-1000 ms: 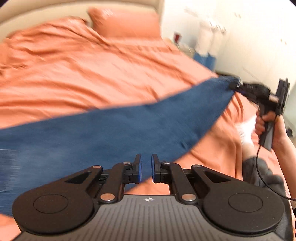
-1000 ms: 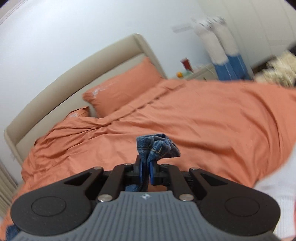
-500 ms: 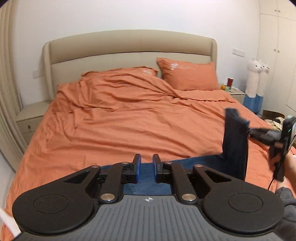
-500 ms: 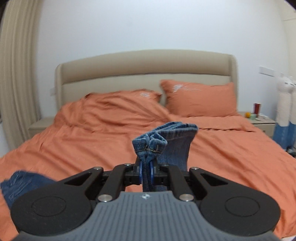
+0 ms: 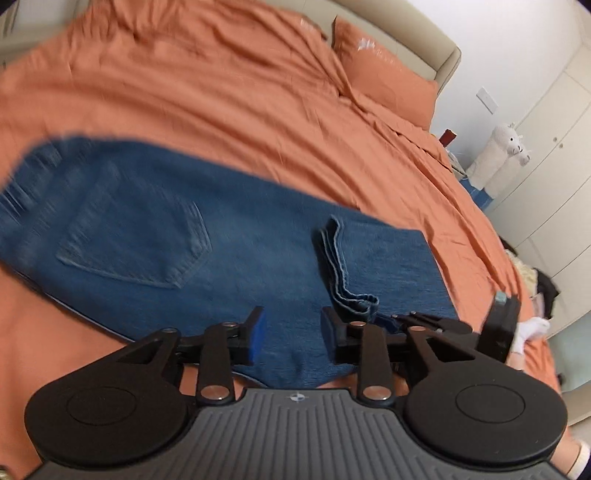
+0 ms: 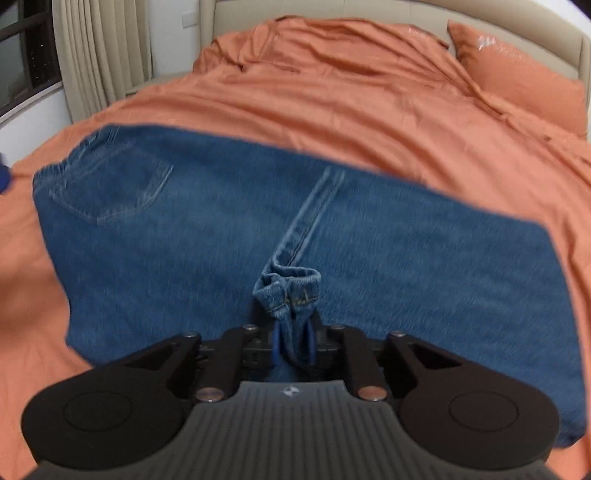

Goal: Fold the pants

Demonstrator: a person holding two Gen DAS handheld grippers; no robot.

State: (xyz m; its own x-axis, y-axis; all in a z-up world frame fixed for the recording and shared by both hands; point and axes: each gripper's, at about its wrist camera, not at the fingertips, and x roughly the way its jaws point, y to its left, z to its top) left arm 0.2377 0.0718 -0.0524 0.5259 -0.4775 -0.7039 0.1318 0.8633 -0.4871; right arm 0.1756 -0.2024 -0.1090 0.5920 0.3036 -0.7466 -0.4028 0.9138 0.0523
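Observation:
Blue jeans point(image 5: 221, 236) lie folded across the orange bed, back pocket point(image 5: 136, 240) at the left. The leg hems point(image 5: 341, 273) lie folded back over the jeans. My left gripper point(image 5: 291, 328) is open and empty, just above the near edge of the jeans. My right gripper point(image 6: 293, 343) is shut on the bunched leg hems point(image 6: 290, 291), low over the jeans point(image 6: 184, 240). The right gripper also shows in the left wrist view point(image 5: 424, 321), right beside the left one.
The orange duvet point(image 5: 221, 92) covers the bed, with an orange pillow point(image 5: 384, 77) and beige headboard point(image 6: 369, 7) at the far end. White plush toys point(image 5: 498, 155) and wardrobes point(image 5: 554, 147) stand to the right. Curtains point(image 6: 96, 48) hang at the left.
Both grippers have dropped down to the bed. The right gripper brought the leg hems over onto the jeans. The left gripper, shut before, has opened.

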